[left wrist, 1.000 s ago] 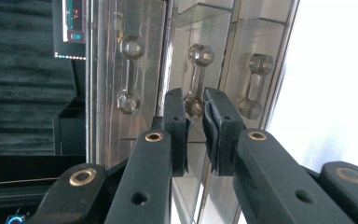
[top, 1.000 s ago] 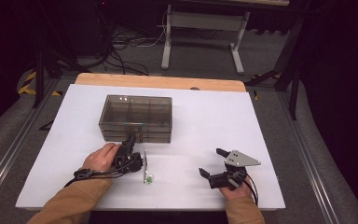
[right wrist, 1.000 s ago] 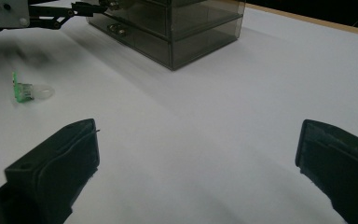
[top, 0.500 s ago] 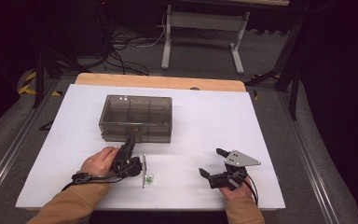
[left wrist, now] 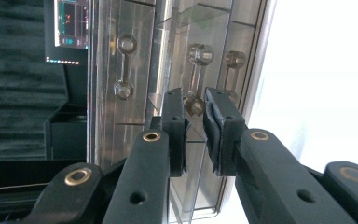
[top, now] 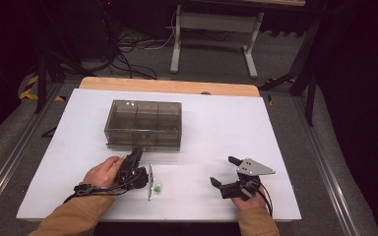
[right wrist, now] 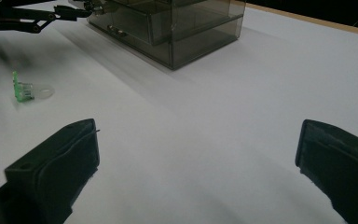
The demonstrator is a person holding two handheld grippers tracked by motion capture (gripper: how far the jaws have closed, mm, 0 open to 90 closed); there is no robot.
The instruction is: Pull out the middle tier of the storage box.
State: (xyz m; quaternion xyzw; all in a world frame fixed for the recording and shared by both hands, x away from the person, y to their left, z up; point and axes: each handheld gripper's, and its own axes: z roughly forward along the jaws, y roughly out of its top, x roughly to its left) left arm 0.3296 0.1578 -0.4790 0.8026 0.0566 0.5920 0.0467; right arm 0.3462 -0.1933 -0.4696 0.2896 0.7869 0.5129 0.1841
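Right now the move turns on the drawer handle (left wrist: 195, 79) of the box (top: 143, 125), which lies straight ahead of the left tongs (left wrist: 195, 112). In the left gripper view its bar runs upward in line with the gap, and its lower knob sits between the tips. The jaws stand a narrow slot apart and have just been opening a little. I cannot tell whether the pads press on the knob. The left hand is far the nearer one. The right tongs (top: 222, 170) rest well apart on the bench (top: 226, 123), spread wide and holding nothing. A small green part (top: 157, 187) lies between the two.
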